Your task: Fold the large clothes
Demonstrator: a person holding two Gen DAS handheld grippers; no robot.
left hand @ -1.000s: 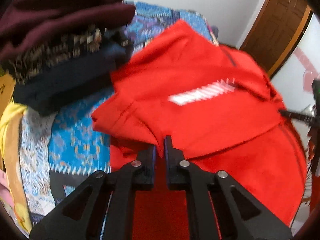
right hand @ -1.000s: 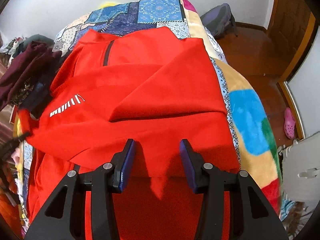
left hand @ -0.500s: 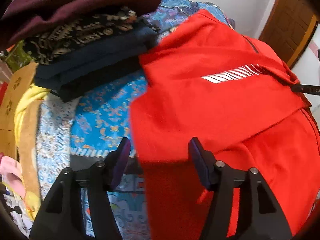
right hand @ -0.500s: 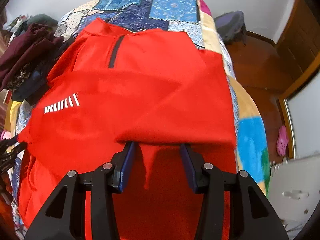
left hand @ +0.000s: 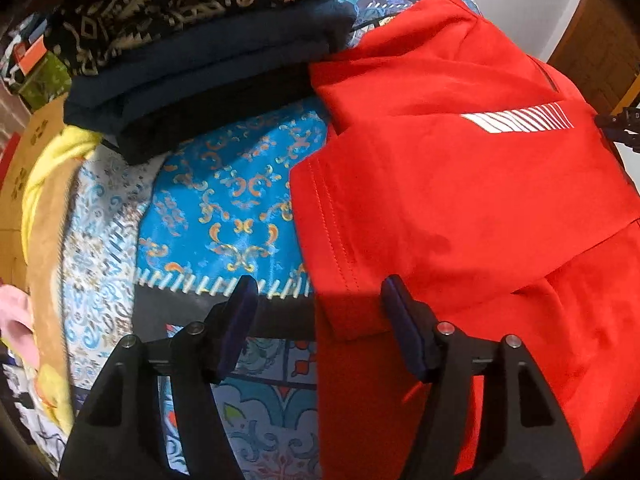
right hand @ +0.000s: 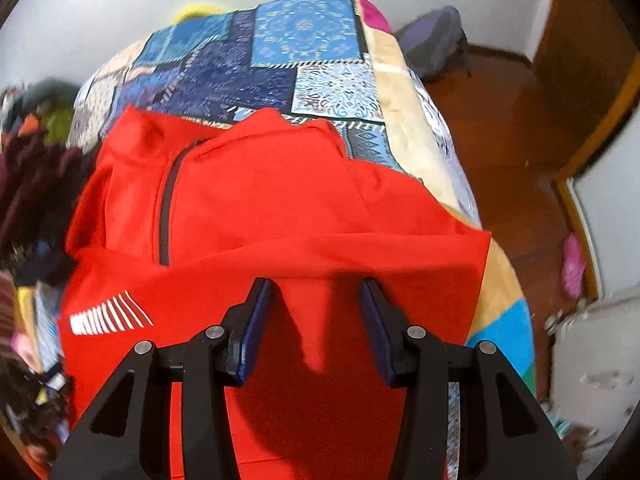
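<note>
1. Patchwork bedspread [right hand: 320, 44] carries the red zip-neck jersey [right hand: 280, 200], filling frame centre.
2. Left gripper [left hand: 316, 300] and right gripper [right hand: 316, 300] gape, empty.
3. Jersey looks light, limp, slippery; pinch the hemmed edge [left hand: 332, 240].

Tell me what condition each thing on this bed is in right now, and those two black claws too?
Red jacket: lying on the bed, sleeves folded across the body, zipper closed.
Pile of dark clothes: folded, stacked beside the jacket.
Patterned bedspread: spread flat under everything.
Left gripper: open, holding nothing, over the jacket's edge.
Right gripper: open, holding nothing, over the jacket.
</note>
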